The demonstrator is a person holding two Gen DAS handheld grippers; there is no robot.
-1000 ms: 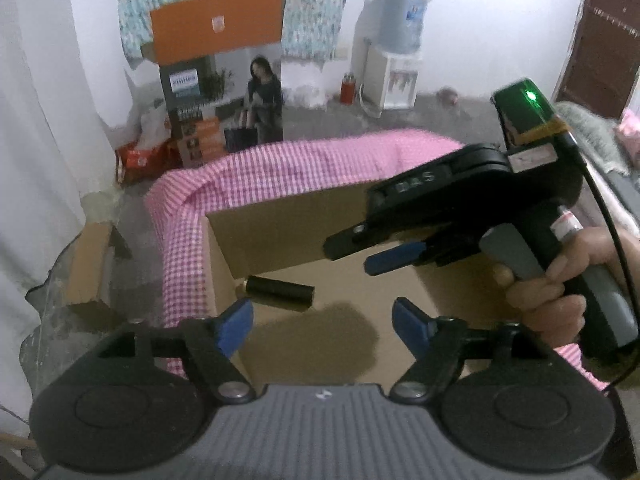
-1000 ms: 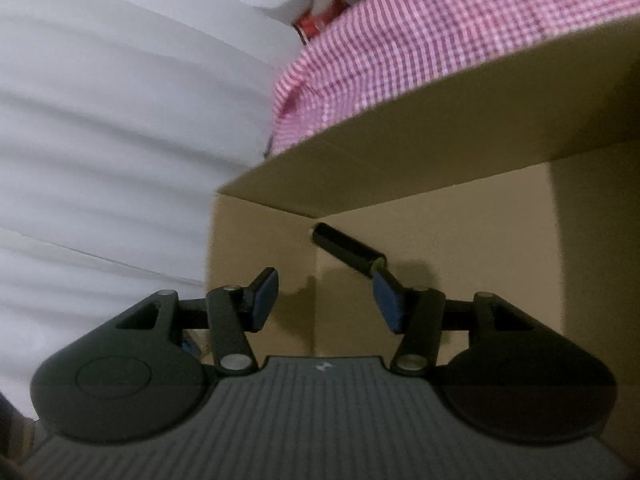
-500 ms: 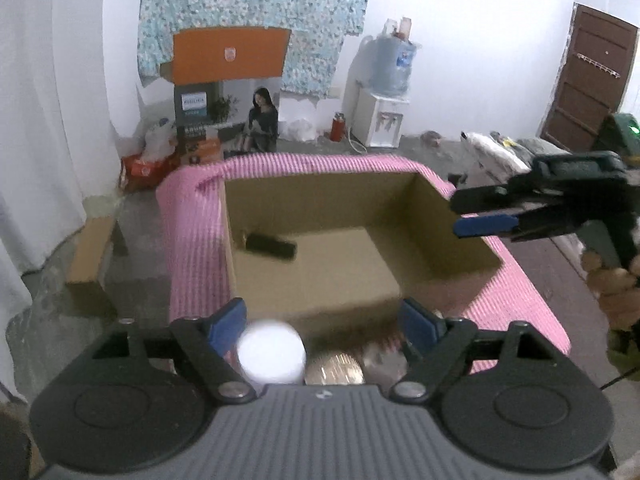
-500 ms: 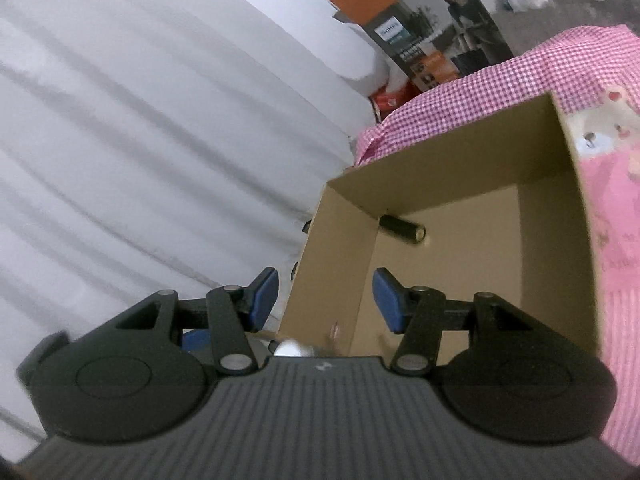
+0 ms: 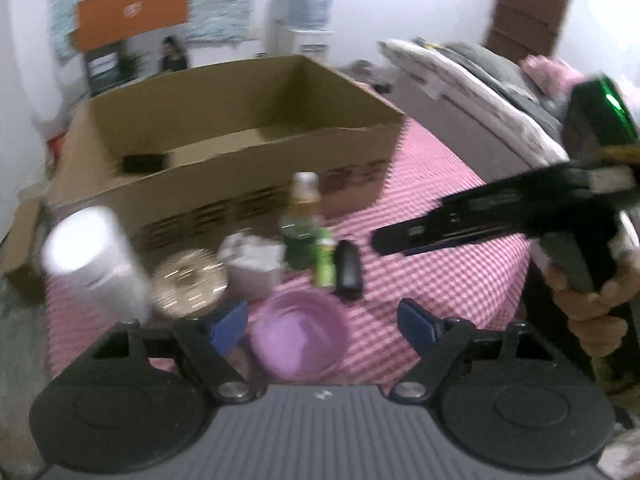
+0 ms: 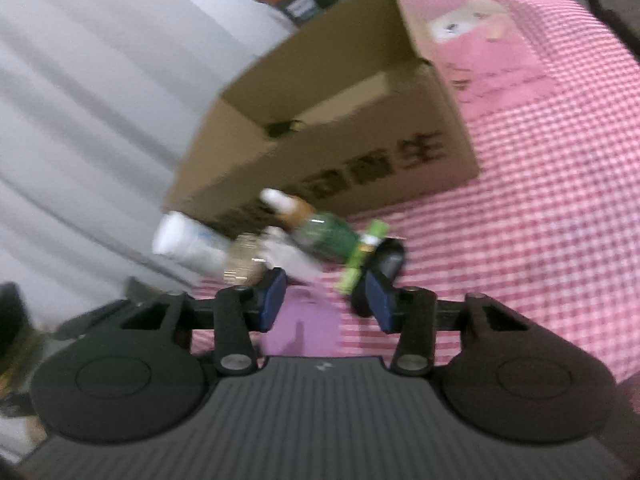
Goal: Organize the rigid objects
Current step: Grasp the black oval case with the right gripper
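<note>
The left gripper (image 5: 322, 322) hangs with jaws spread and empty above a purple bowl (image 5: 298, 338). The right gripper (image 6: 324, 300) has its jaws closing, nothing between them. Bottles (image 5: 302, 224), a white canister (image 5: 94, 260) and a black case (image 5: 348, 266) cluster on the pink checked bed (image 5: 440, 280) in front of a cardboard box (image 5: 224, 168), which holds one dark cylinder (image 5: 142, 162).
</note>
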